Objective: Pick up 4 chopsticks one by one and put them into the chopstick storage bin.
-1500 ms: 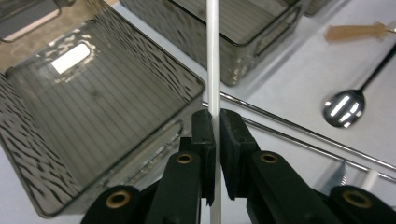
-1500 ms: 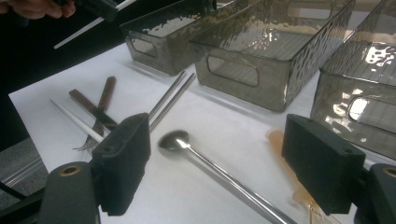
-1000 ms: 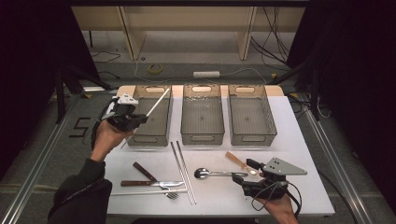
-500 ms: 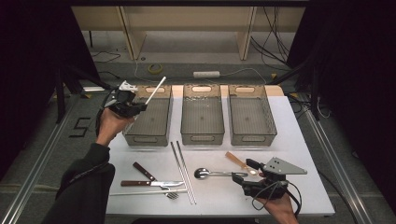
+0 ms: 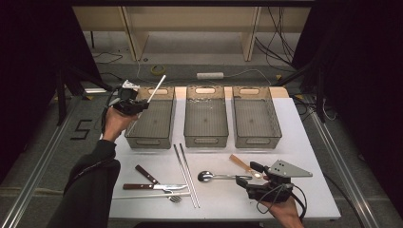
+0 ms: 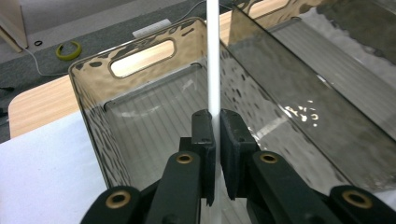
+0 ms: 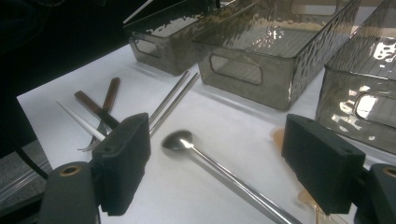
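At the bottom right of the high view, the right tool (image 5: 250, 174) rested low over the white counter (image 5: 304, 142), its jaws spread wide and holding nothing; its own view showed a steel spoon (image 7: 224, 165) lying between the two pads. Just beyond it lay a wooden-handled utensil (image 5: 240, 163), its working end hidden by the tool. In the lower middle, a pair of metal chopsticks (image 5: 186, 173) ran up the frame, and to their left sat a knife (image 5: 153, 187), a fork (image 5: 157, 179) crossing it and a single white chopstick (image 5: 147, 195) lying level. Open counter remained around the spoon and along the right edge.

Farther up, three smoky clear plastic bins (image 5: 205, 118) stood side by side, close together, all seemingly empty. At the upper left, the left tool (image 5: 142, 102) was raised over the left bin's (image 6: 140, 116) near-left rim, jaws pinched tight on a second white chopstick (image 5: 156, 89). That thin, straight, plain white stick slanted up to the right above the bin.
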Available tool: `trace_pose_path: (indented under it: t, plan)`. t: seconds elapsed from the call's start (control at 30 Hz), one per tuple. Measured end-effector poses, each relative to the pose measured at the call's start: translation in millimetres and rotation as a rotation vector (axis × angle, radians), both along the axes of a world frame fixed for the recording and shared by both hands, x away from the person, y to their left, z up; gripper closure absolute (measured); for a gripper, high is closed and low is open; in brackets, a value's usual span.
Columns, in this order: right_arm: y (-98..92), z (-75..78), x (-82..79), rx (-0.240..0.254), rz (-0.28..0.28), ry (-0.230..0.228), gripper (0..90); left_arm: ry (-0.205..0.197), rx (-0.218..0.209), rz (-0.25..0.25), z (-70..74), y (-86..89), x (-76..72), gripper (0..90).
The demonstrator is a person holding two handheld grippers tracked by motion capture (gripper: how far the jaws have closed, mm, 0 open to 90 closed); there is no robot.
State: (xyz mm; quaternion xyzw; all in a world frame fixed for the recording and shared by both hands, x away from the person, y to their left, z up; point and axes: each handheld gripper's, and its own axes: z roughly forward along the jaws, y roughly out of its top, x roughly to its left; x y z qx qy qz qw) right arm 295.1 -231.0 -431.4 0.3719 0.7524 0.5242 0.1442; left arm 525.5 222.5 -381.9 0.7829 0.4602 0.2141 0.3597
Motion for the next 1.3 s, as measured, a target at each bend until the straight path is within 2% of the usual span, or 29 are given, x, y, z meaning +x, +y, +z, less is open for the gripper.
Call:
trace_pose_path:
  t: [0.3,0.5,0.7,0.83,0.9,0.97,1.07,1.1,1.23,1.3]
  plan:
    - [0.4,0.0,-0.1,0.001,0.002,0.001,24.9,0.007,0.014,0.001,-19.2,0.1,4.4,84.2]
    - [1.0,-0.2,-0.3,-0.001,0.006,0.001,24.9,0.005,0.003,0.014,-28.6,2.9,5.0,84.1]
    - [1.0,0.1,-0.7,-0.002,0.005,-0.001,24.9,0.02,0.008,0.019,-36.7,2.2,5.0,83.9]
    - [1.0,0.1,-0.7,0.0,0.005,0.0,24.9,0.045,0.008,0.035,-41.8,0.7,6.4,82.8]
    - [0.8,-0.1,-0.5,0.0,0.004,0.002,24.9,0.044,-0.004,0.038,-42.3,1.3,5.9,73.2]
    - [0.5,0.1,-0.3,0.003,0.003,0.003,24.9,0.061,-0.014,0.034,-41.1,0.5,4.2,61.9]
    - [-0.1,0.3,-0.4,0.004,0.002,-0.001,24.9,0.067,-0.021,0.004,-34.9,-1.1,-3.8,51.2]
    - [-0.1,0.3,-0.4,0.004,0.002,-0.001,24.9,0.074,-0.033,0.001,-31.6,-1.5,-7.3,51.2]
    - [-0.2,0.7,-0.8,0.003,0.001,-0.001,24.9,0.099,-0.044,-0.049,-19.3,-6.6,-26.3,40.8]
    - [-0.4,1.0,-0.8,0.004,0.002,-0.002,24.9,0.093,-0.072,-0.074,-13.7,-8.2,-38.4,37.2]
